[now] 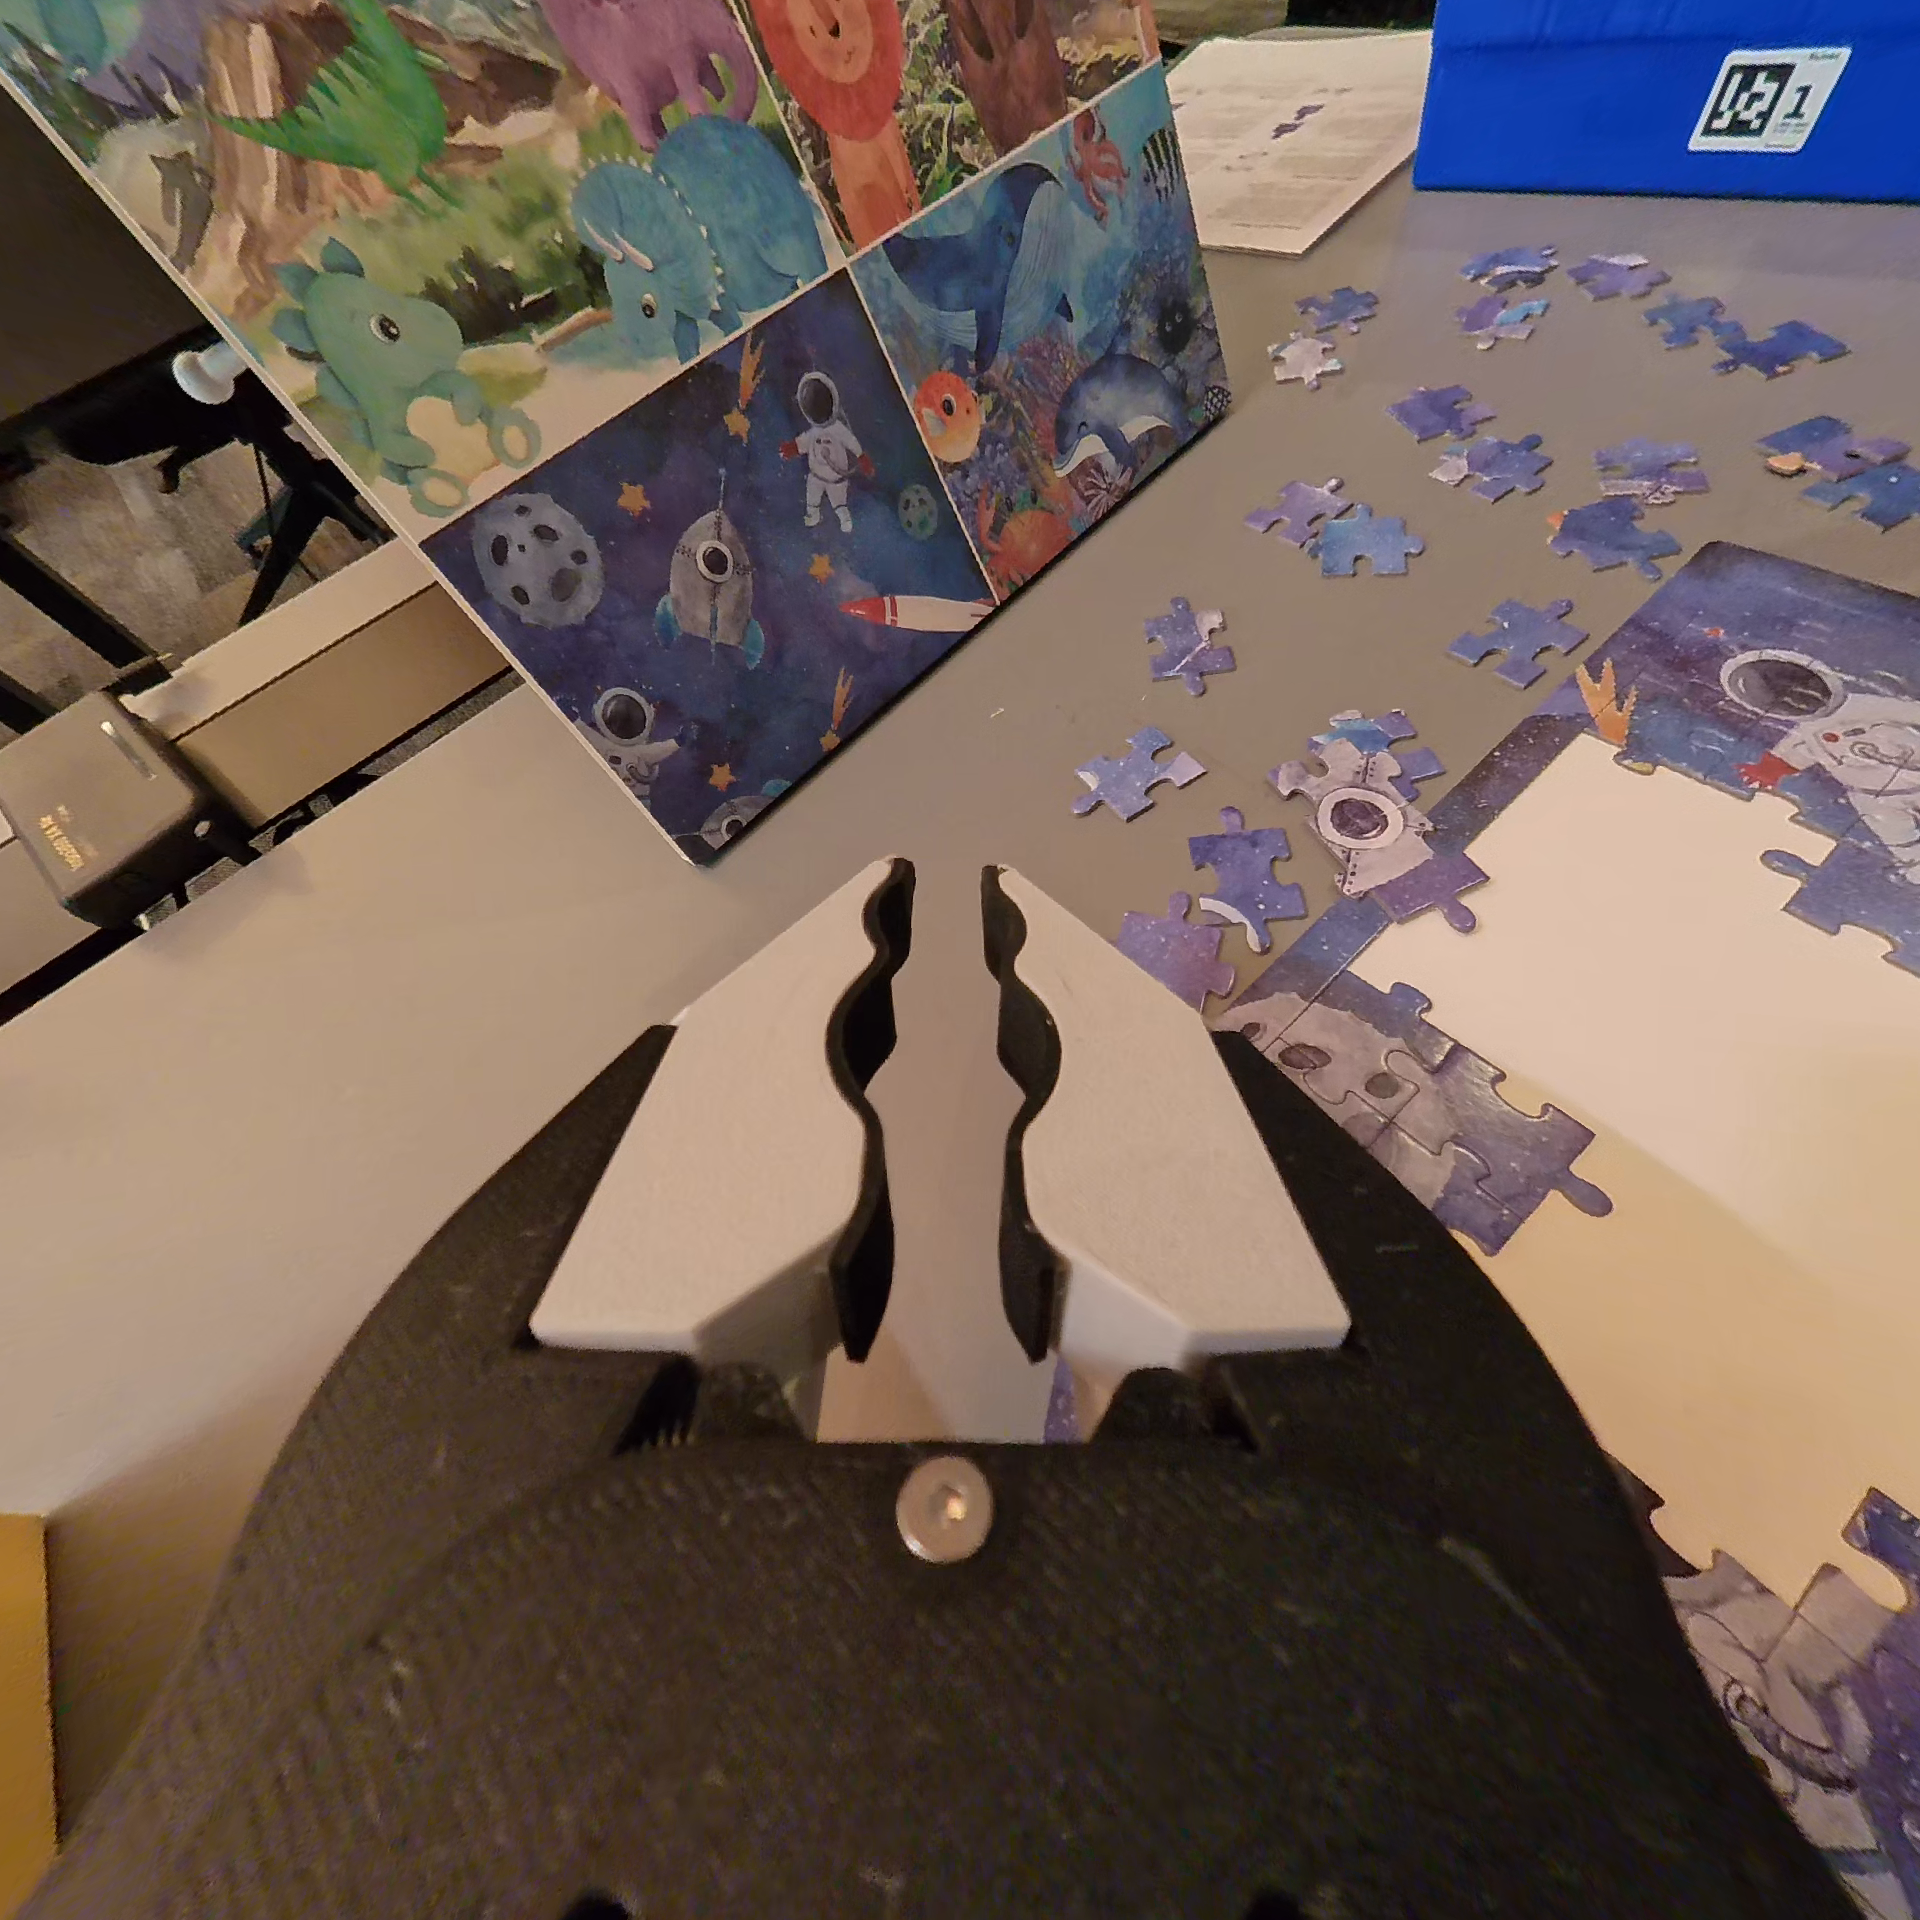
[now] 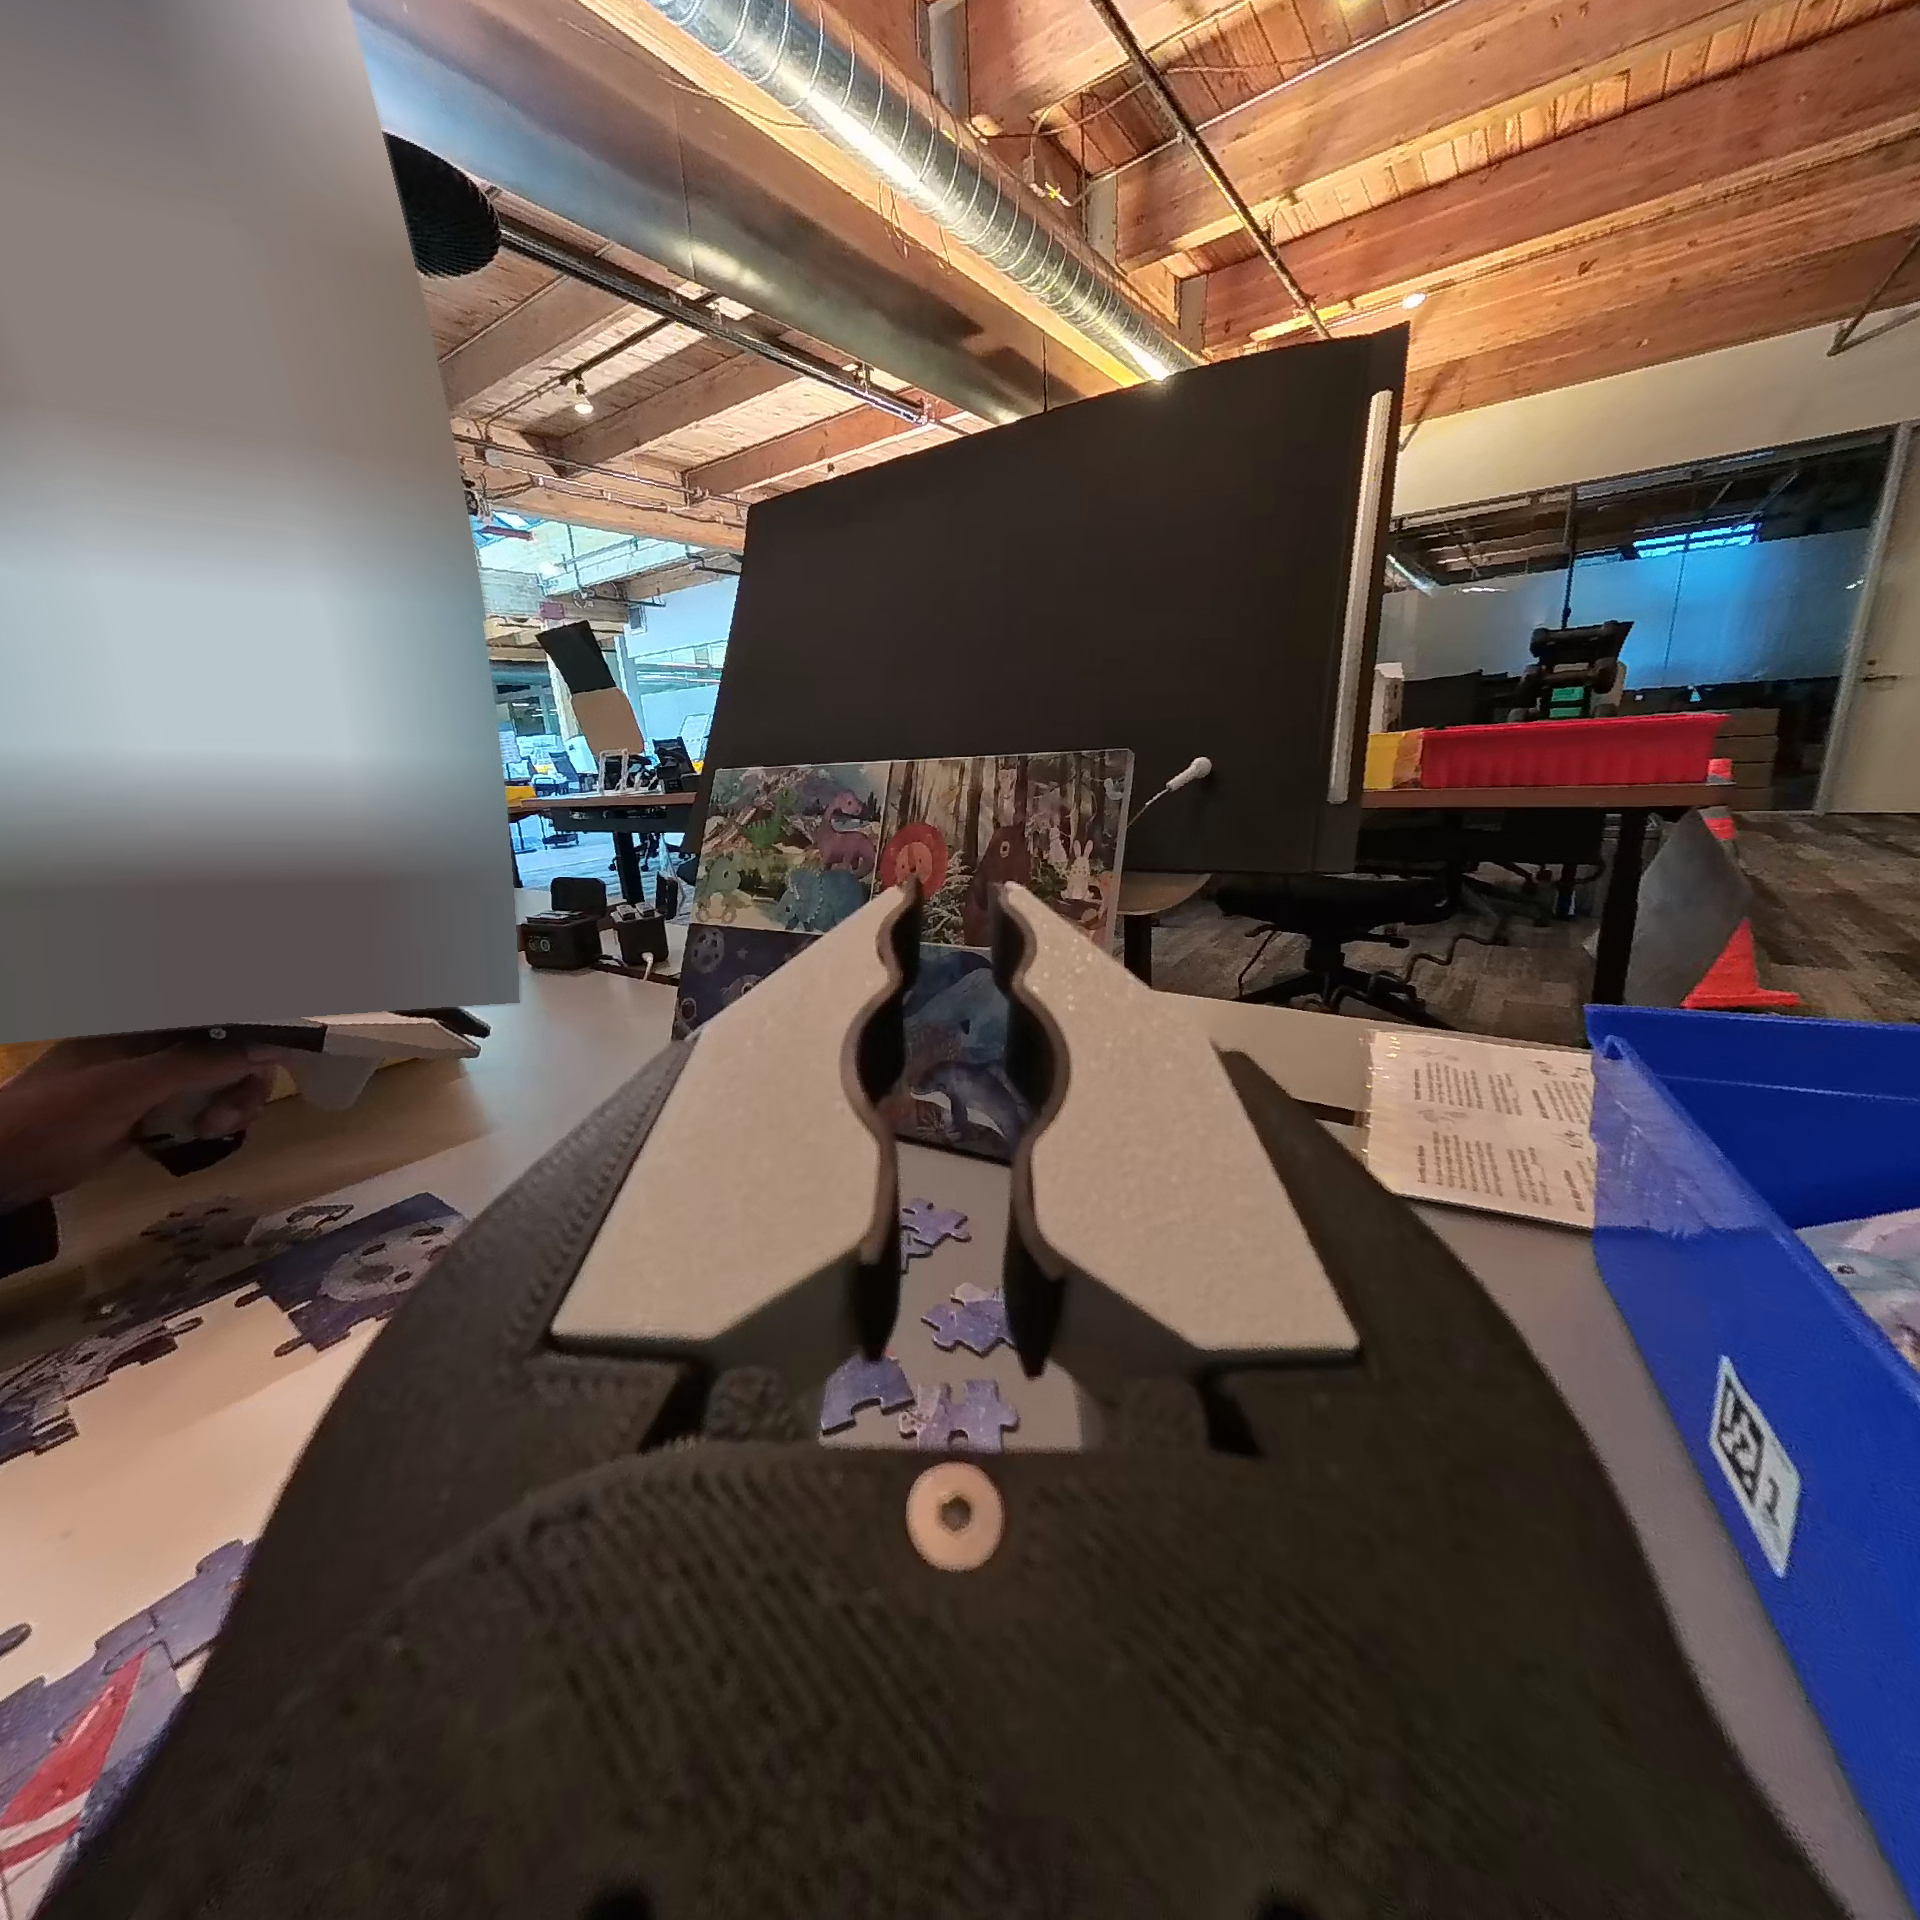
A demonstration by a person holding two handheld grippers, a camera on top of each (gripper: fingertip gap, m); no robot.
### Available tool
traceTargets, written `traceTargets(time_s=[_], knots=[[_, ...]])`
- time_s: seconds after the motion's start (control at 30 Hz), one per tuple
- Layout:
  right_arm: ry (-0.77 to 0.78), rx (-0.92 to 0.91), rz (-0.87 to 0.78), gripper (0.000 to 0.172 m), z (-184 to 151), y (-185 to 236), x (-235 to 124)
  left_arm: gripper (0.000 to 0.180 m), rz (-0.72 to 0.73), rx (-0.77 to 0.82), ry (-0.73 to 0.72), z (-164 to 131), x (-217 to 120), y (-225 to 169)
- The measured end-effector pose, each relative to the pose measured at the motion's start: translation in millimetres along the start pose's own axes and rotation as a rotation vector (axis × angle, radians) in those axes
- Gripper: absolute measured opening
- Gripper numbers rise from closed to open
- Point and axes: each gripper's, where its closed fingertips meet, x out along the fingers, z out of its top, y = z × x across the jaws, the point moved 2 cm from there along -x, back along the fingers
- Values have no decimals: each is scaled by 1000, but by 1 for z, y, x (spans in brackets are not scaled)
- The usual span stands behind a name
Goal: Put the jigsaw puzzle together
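Left gripper (image 1: 948, 878): black ribbed, printed body; two pale grey wedge fingers (image 1: 769, 1122) lined with wavy black pads; silver socket screw (image 1: 943, 1507) at centre.
Right gripper (image 2: 954, 899): same black textured body, speckled grey wedge fingers (image 2: 1164, 1174), wavy black pads, pale round washer (image 2: 954, 1515).

We see the blue bin (image 1: 1662, 94) cut off at the left wrist view's 1 o'clock corner. The partly built puzzle (image 1: 1558, 1039) runs off at 3 o'clock. In the right wrist view, the left hand-held gripper (image 2: 457, 1029) at 9 o'clock is half hidden under a blurred patch.
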Motion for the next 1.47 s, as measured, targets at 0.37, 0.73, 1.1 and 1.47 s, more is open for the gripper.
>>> traceTargets(time_s=[0.37, 0.73, 1.1, 1.47], knots=[[-17, -8, -20, 12, 3, -3, -2, 13, 0, -1, 9, -2, 2, 0], [9, -179, -138, 11, 10, -29, -18, 13, 6, 14, 6, 0, 0, -1], [75, -138, -156, 13, 2, -52, -28, 13, 2, 16, 24, -5, 4, -2], [121, -34, -59, 16, -14, -34, -14, 14, -4, 23, 33, -6, 7, -5]])
